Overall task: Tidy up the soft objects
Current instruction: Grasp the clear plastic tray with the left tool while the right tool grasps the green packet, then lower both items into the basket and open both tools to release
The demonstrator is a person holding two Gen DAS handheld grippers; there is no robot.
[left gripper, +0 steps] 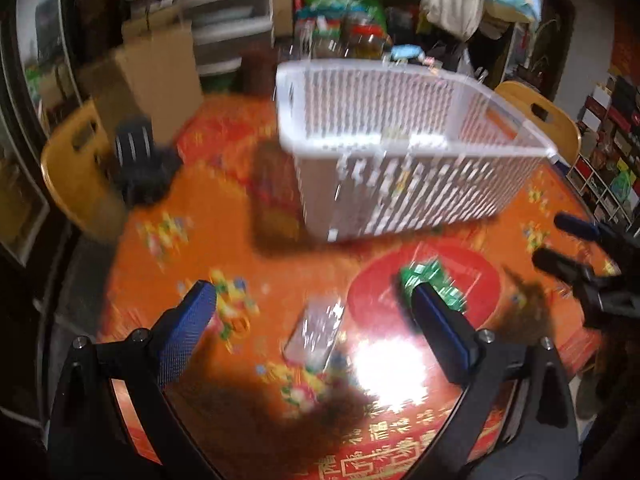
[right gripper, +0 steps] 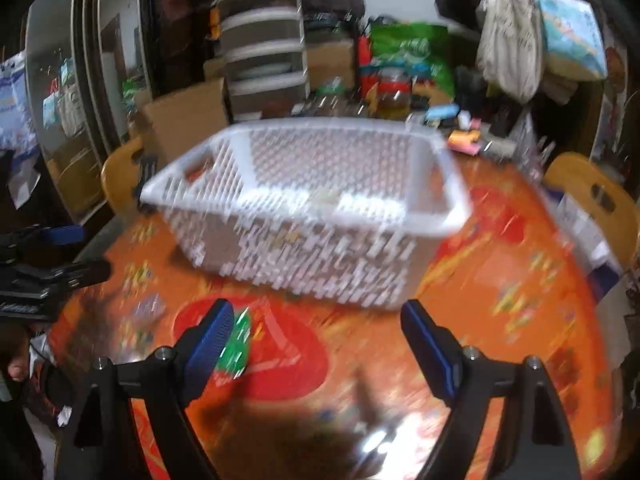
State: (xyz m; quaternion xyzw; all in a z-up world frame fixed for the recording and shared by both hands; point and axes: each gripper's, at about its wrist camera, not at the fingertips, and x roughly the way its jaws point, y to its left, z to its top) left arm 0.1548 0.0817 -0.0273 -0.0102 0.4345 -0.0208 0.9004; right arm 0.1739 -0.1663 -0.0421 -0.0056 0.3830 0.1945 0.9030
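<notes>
A white slatted plastic basket point(left gripper: 400, 148) stands on the round table with the orange-red cloth point(left gripper: 200, 208); it also shows in the right wrist view point(right gripper: 304, 216). A small green packet point(left gripper: 436, 280) lies in front of it on a red patch, also in the right wrist view point(right gripper: 238, 346). A silvery flat packet point(left gripper: 316, 332) lies nearer. My left gripper point(left gripper: 312, 312) is open and empty above the table. My right gripper point(right gripper: 318, 328) is open and empty; it shows at the right edge of the left view point(left gripper: 560, 240). Both views are blurred.
Wooden chairs point(left gripper: 76, 168) point(right gripper: 592, 196) stand at the table's sides. A dark object point(left gripper: 140, 160) sits at the far left of the table. Cardboard boxes point(left gripper: 156, 80), drawers point(right gripper: 260, 60), jars and hanging bags point(right gripper: 512, 48) crowd the background.
</notes>
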